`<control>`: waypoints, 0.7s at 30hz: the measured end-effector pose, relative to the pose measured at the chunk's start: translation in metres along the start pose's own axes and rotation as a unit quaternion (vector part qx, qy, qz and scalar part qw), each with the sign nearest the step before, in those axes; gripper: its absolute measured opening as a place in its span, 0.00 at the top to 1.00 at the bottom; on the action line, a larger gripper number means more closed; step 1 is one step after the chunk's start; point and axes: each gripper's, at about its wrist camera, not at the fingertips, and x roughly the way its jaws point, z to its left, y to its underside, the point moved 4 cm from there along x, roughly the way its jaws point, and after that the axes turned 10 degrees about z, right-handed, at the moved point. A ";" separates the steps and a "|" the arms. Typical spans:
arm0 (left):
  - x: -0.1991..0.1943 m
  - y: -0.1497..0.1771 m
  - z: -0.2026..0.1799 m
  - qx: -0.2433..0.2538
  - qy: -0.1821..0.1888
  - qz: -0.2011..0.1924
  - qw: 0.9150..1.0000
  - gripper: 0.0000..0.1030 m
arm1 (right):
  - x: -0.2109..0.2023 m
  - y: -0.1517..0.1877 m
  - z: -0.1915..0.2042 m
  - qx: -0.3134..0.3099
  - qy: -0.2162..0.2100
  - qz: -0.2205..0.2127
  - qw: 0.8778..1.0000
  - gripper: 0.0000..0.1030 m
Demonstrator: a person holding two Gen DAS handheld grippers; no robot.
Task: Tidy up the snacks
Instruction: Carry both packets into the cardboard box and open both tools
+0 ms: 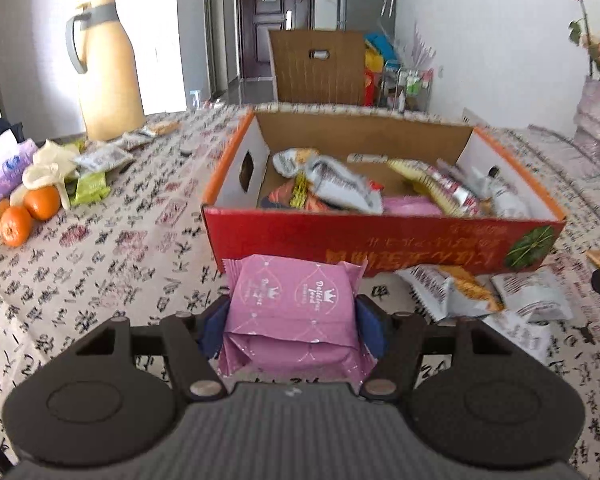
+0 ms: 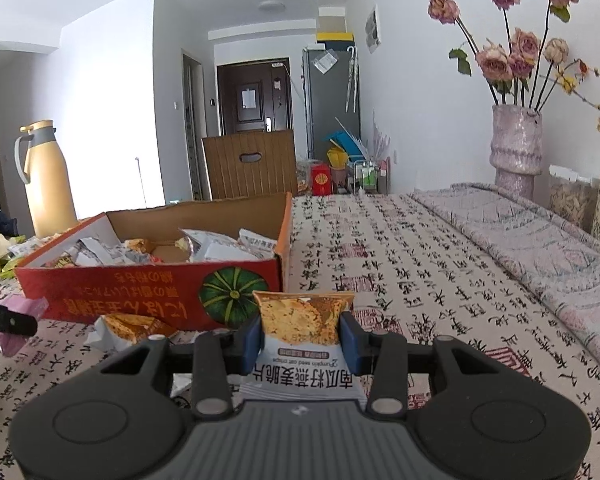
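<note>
Left gripper [image 1: 291, 322] pinching glossy pink packet [image 1: 294, 312], right gripper [image 2: 300, 342] clamping crinkly crisps sachet [image 2: 305, 336].

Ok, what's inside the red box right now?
The red box holds loose snack packets: silver-grey ones, a yellow one and a pink one. Whatever lies under the pile is covered.

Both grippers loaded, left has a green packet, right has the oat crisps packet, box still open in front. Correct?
One error: the left gripper holds a pink packet, not green, per the left wrist view. The right gripper does hold the oat crisps packet, with the open box ahead.
</note>
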 end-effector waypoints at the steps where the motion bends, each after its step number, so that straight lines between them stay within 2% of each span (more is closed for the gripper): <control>1: -0.004 -0.001 0.000 0.000 0.002 -0.007 1.000 0.35 | -0.002 -0.001 0.001 -0.001 -0.001 -0.002 1.000 0.61; 11: -0.037 -0.023 -0.005 0.000 0.027 -0.063 0.998 0.35 | -0.019 -0.027 0.029 -0.025 -0.027 -0.034 0.999 0.61; 21: -0.041 -0.057 -0.012 -0.003 0.036 -0.097 0.995 0.35 | -0.009 -0.064 0.060 -0.047 -0.046 -0.059 0.996 0.61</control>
